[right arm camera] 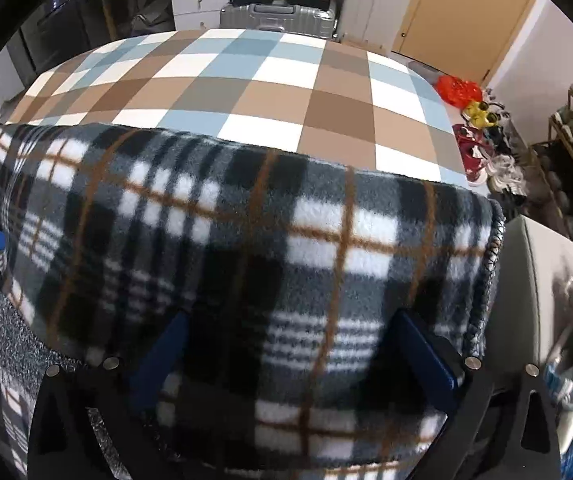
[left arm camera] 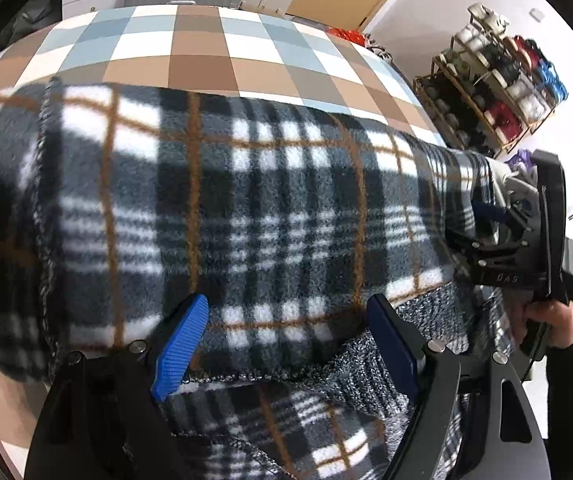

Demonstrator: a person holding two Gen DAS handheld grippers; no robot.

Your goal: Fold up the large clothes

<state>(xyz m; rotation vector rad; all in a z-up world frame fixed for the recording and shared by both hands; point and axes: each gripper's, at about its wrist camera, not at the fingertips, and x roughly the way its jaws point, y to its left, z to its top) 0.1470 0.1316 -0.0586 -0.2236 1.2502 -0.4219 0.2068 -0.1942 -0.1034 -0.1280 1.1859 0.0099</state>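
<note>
Checked brown, blue and white cloth covers the worktop [right arm camera: 270, 92] where our plaid fleece [left arm camera: 246, 200] lies in a thick folded band, long axis running left to right across the near edge. We judge one fold laid; next comes regrasping an end. Our left gripper [left arm camera: 286, 332] and right gripper [right arm camera: 286, 356] both stand apart over it, clamping nothing.

The fleece garment [right arm camera: 246, 248] is plaid — grey, black and white, crossed by thin orange-brown lines — with a speckled grey underside. The tablecloth [right arm camera: 270, 92] is checked brown, pale blue and white. Both grippers have blue pads [left arm camera: 182, 344] on black frames.
</note>
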